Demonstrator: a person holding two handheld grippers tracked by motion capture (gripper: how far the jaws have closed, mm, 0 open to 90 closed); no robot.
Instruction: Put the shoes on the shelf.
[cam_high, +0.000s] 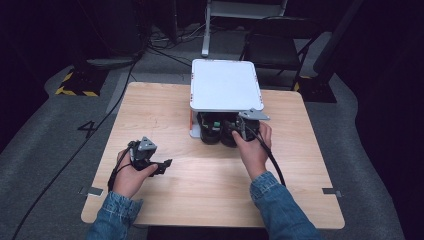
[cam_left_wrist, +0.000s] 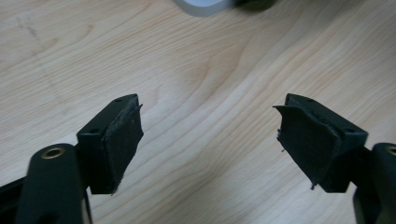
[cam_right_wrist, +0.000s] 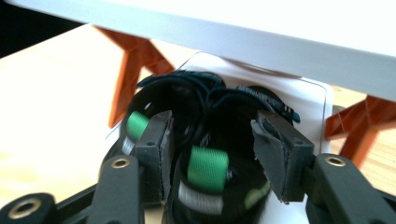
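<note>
Reaching under the white rack (cam_high: 225, 85), my right gripper (cam_right_wrist: 212, 154) has its fingers half-spread around black shoes (cam_right_wrist: 205, 140) on the lower shelf, far centre of the bench (cam_high: 165, 110). Left gripper (cam_left_wrist: 208, 140) idles wide (empty). Withdrawing carelessly could snag laces, dragging a shoe off.

The light wooden table (cam_high: 165, 105) is seen from above and forward in the high view. It is viewed close and obliquely in the left gripper view. The white two-tier shelf on orange legs (cam_right_wrist: 261, 42), shared with the high view (cam_high: 225, 85), is faced closely in the right gripper view
</note>
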